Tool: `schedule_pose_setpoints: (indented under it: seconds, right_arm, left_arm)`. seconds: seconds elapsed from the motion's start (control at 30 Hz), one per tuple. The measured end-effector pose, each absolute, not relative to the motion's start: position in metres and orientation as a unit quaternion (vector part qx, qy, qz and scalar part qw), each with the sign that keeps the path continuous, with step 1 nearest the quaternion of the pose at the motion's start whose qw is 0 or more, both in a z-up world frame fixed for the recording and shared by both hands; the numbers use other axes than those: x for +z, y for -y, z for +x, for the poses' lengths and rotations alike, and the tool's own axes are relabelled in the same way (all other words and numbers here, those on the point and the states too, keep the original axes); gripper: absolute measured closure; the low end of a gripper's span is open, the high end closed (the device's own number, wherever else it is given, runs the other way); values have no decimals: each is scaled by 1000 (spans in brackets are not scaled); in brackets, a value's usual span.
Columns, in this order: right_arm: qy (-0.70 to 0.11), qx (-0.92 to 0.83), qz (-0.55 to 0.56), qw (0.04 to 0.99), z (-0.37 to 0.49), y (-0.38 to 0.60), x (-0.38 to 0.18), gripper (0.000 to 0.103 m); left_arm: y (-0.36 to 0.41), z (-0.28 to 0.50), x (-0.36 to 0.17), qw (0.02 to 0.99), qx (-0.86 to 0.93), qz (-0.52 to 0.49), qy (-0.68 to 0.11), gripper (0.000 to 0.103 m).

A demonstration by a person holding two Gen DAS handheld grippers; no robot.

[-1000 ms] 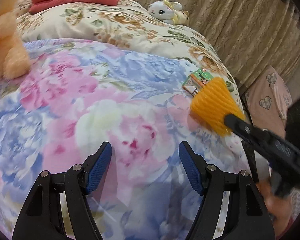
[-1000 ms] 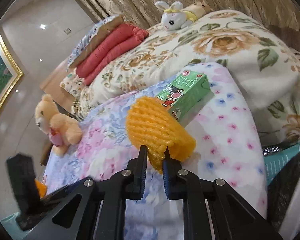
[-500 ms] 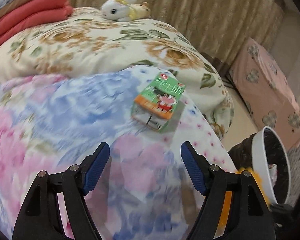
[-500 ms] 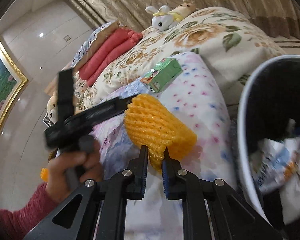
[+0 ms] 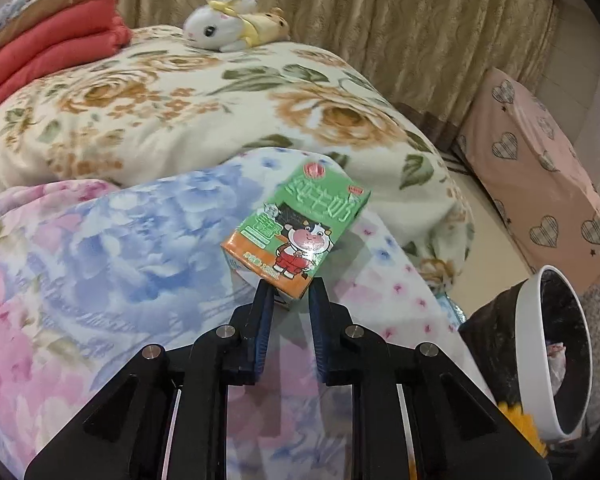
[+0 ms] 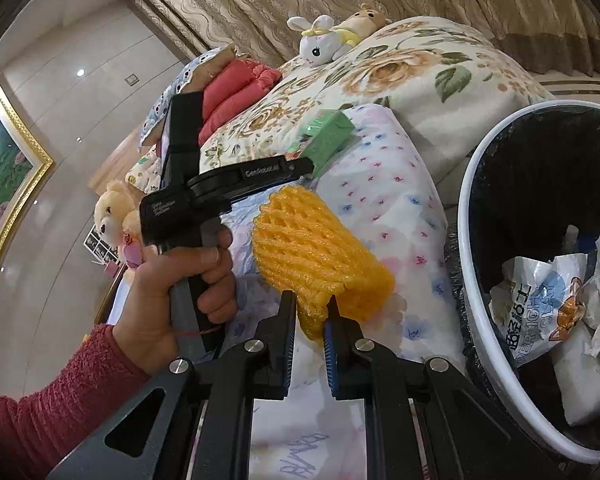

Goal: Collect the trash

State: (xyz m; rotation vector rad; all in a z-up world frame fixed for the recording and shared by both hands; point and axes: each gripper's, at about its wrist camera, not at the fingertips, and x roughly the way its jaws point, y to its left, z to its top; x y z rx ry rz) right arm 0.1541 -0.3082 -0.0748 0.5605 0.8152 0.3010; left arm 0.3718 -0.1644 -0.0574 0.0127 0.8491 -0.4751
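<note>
Two trash items in grip. Left gripper [image 5: 290, 294]: jaws just closing, clamped on milk carton [image 5: 296, 228] lying on floral quilt [image 5: 100, 240], beside bin [image 6: 476, 264]. Right gripper [image 6: 310, 314]: pinching orange foam net [image 6: 316, 256] just beside bin rim. Next, likely: net over bin, release; lift carton.

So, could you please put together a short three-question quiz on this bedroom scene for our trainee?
1. True or false: the right tongs are empty.
2. What are the left tongs closed on?
A. the plush rabbit
B. the green milk carton
C. the red folded blanket
3. Fill in: the bin with the white rim stands beside the bed and already holds ____.

Key
1. False: they grip the orange foam net.
2. B: the jaws have just been closing, with the carton's near end between them.
3. Crumpled wrappers.
</note>
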Motion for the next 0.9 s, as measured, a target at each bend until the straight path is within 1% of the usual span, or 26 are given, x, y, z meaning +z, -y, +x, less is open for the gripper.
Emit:
schedule_pose_setpoints:
  seconds: [0.2,0.3,0.47,0.53,0.57,0.6,0.63,0.67,0.7,0.73,0.77,0.8,0.87,0.9]
  right_arm:
    - [-380,149,257,876,160,299,-67,90]
    - [-374,158,249,879,168,289,-64,90]
    - [-388,173,234,875,181,267,-73,90]
    - [-397,180,235,869,181,262,-77,85]
    - [-399,185,236,867,179,261,-78,84]
    - [-402,187,233,865,177,260,-78,80]
    - [-405,189,228,865,173,260,-77,64]
    - [-404,191,222,866,169,260,-76,53]
    - [-403,190,216,869,165,262,-74,36]
    - [-400,190,210,872,162,263,-72,32]
    - [-398,186,197,876,158,265,-69,32]
    - [-397,183,187,879,156,267,-66,32]
    - [-392,175,177,885,154,271,-62,32]
    - [-391,171,174,888,156,273,-61,31]
  left_arm:
    - [120,324,-52,893,-204,-16,-401,87]
    - [88,294,-52,893,-185,-49,-407,87]
    - [50,250,-53,895,-154,-79,-411,87]
    - [42,238,-54,893,-153,-85,-416,87]
    - [39,231,-55,892,-150,-86,-418,87]
    - [36,227,-56,891,-150,-87,-420,87]
    - [34,223,-56,890,-151,-86,-422,86]
    - [33,221,-56,889,-152,-85,-424,84]
    - [31,220,-56,888,-154,-82,-426,75]
    - [29,219,-56,887,-156,-77,-428,60]
    - [27,218,-56,888,-154,-72,-427,51]
    - [25,217,-55,891,-151,-66,-423,41]
    - [22,219,-53,895,-151,-59,-416,38]
    - [22,224,-54,893,-153,-58,-419,34]
